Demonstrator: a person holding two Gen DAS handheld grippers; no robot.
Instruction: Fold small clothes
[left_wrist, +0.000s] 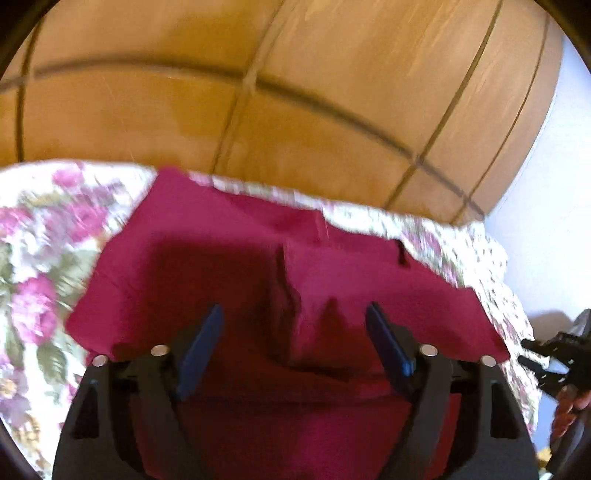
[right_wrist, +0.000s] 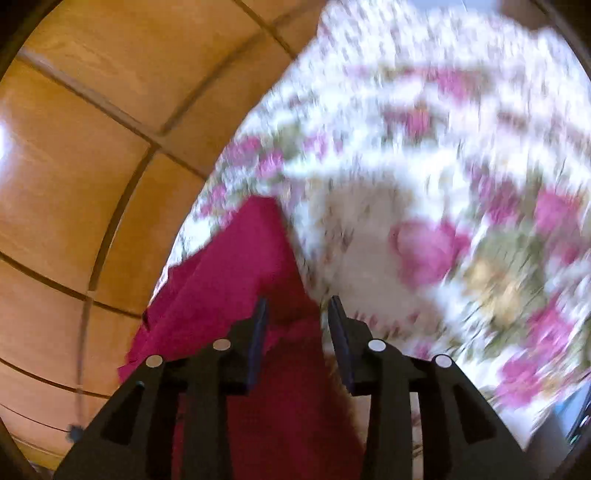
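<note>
A magenta-red garment (left_wrist: 258, 266) lies spread on a floral cloth (left_wrist: 40, 251), with a crease down its middle. My left gripper (left_wrist: 293, 314) is open and hovers over the garment's near part, holding nothing. In the right wrist view the same garment (right_wrist: 236, 266) lies at the left, its edge running up to a corner. My right gripper (right_wrist: 297, 310) is open, its jaws straddling the garment's right edge above the floral cloth (right_wrist: 424, 166). The view is blurred by motion. The right gripper also shows at the far right of the left wrist view (left_wrist: 554, 354).
Brown floor tiles (left_wrist: 258, 92) with dark grout lines lie beyond the floral cloth's far edge. A pale wall (left_wrist: 554, 184) stands at the right. In the right wrist view the tiles (right_wrist: 74, 184) fill the left side.
</note>
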